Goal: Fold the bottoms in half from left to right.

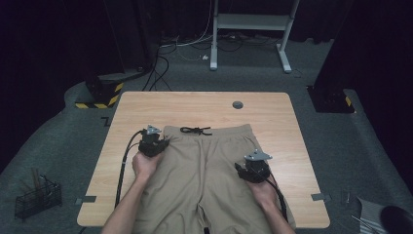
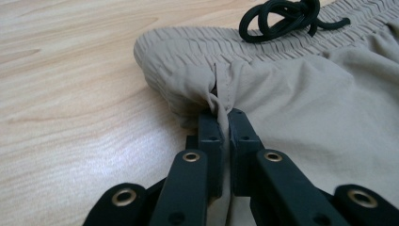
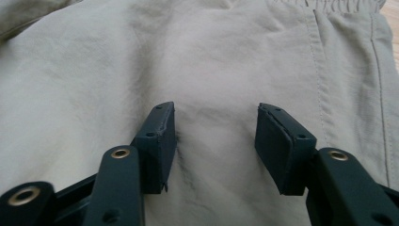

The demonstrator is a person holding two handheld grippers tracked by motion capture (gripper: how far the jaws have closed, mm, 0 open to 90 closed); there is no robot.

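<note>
Khaki shorts (image 1: 207, 165) flat on table (image 1: 272, 109). My left gripper (image 2: 220, 123) pinches waistband corner fabric; right gripper (image 3: 214, 141) wide open, pads resting on right leg. Grabbing stage; next, right must clamp cloth.

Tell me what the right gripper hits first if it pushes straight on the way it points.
Most likely the shorts: the right gripper has its jaws open just over the beige fabric, which fills the path ahead up to the waistband. How far above the cloth the pads hover is unclear.
</note>
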